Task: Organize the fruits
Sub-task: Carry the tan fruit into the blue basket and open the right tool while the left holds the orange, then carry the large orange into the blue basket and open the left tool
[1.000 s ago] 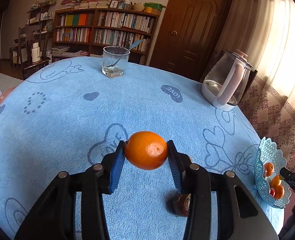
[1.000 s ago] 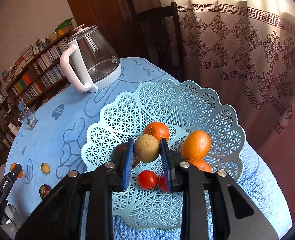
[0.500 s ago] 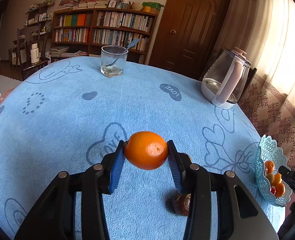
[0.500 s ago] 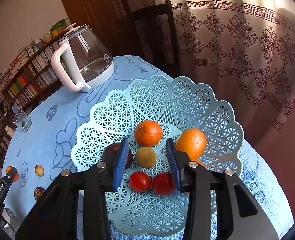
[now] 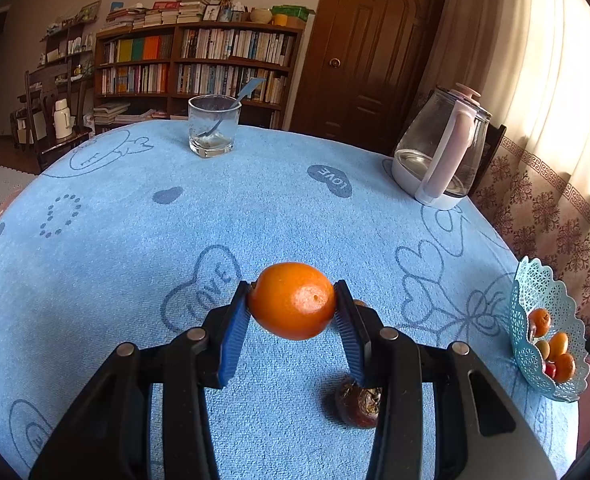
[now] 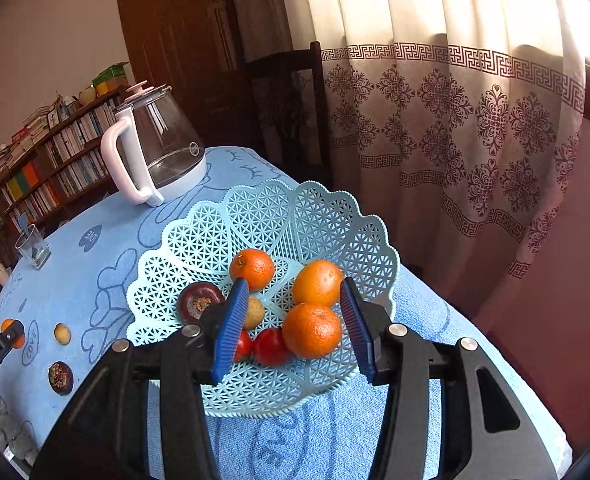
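I work over the round table under its light-blue towelling cloth (image 5: pixel 143 240), and the fruit goes into the pale-blue lattice plastic basket (image 6: pixel 295 216) at the table's right edge, near the glass kettle with the pink-white handle (image 5: pixel 441 152). The basket already holds three oranges, two red tomatoes, a dark purple mangosteen (image 6: pixel 197 302) and a small tan round fruit (image 6: pixel 255 312). My right gripper (image 6: pixel 291 324) hangs above that pile with its blue pads spreading apart and nothing pressed between them, so I judge its drop finished. My left gripper (image 5: pixel 293 320) clamps a smooth bright orange (image 5: pixel 293 300) above the cloth, well apart from the basket. To carry it well, I would keep the squeeze steady, lift over the scalloped rim, and release low into a gap. A second dark mangosteen (image 5: pixel 357 404) and a little yellow-tan fruit (image 6: pixel 62 333) lie loose on the cloth.
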`<control>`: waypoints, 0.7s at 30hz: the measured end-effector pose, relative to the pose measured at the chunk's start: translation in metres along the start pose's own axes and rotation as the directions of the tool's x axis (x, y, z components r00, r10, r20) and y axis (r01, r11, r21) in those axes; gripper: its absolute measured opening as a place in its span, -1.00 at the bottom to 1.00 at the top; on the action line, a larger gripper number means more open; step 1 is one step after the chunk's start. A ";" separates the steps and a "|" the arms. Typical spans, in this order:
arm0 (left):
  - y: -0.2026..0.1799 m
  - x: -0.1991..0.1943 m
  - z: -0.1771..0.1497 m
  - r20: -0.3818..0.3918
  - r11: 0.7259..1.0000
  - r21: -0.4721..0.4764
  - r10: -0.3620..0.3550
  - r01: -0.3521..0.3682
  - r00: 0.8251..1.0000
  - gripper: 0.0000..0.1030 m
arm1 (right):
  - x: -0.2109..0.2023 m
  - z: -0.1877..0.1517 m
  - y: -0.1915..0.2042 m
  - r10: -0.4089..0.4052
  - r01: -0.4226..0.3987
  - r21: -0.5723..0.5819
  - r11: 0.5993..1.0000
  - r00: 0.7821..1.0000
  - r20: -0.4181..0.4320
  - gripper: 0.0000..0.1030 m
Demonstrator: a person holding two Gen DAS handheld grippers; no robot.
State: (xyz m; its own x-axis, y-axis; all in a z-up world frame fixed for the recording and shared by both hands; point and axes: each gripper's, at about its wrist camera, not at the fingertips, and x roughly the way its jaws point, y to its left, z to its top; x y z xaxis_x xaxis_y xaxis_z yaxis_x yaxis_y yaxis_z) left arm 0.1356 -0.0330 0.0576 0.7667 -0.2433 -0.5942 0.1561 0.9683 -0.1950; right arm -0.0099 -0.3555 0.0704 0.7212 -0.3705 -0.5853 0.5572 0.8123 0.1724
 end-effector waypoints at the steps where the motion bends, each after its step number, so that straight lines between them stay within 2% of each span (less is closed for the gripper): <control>1: -0.001 0.000 0.000 0.001 1.000 0.004 0.001 -0.001 1.000 -0.17 | -0.003 -0.002 -0.003 -0.006 0.006 0.003 1.000 1.000 0.009 -0.04; 11: -0.018 -0.002 -0.004 0.022 0.997 0.076 0.014 -0.016 1.000 -0.17 | -0.026 -0.018 -0.035 -0.017 0.015 0.057 0.998 0.999 0.042 -0.04; 21: -0.052 -0.014 -0.008 -0.009 0.989 0.136 -0.056 0.056 0.998 -0.17 | -0.038 -0.026 -0.054 -0.018 0.012 0.086 0.996 0.998 0.063 -0.03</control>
State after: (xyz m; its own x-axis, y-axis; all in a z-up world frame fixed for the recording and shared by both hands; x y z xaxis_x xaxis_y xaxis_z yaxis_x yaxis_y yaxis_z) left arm 0.1115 -0.0803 0.0700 0.7514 -0.2972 -0.5891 0.2820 0.9518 -0.1205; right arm -0.0779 -0.3734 0.0631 0.7356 -0.4121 -0.5376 0.5992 0.7661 0.2326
